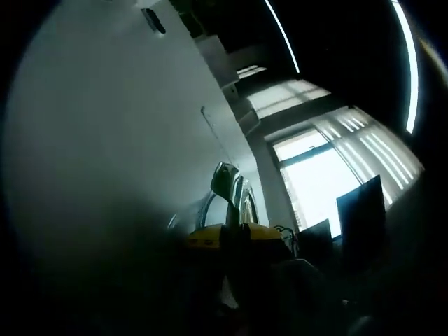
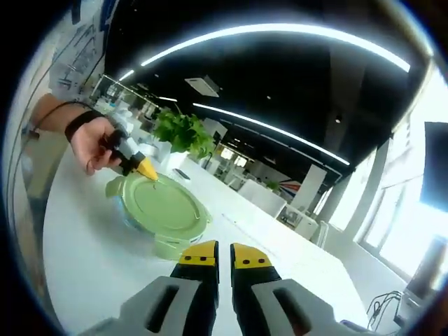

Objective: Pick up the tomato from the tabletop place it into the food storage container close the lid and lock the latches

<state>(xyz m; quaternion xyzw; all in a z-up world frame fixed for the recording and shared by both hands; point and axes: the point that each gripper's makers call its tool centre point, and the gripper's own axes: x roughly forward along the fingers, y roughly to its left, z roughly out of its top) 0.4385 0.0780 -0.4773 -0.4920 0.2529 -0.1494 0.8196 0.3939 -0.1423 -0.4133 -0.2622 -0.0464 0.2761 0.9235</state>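
In the right gripper view, our left gripper (image 2: 142, 166) touches the far-left edge of the food storage container (image 2: 162, 210), its lid already down; we cannot tell whether its jaws are parted. The hand (image 2: 94, 143) holds it tilted downward. The tomato is presumably inside, hidden. Right of the container, nearer us, our right gripper (image 2: 224, 257) hangs clenched, empty, just short of the near latch (image 2: 173, 246).
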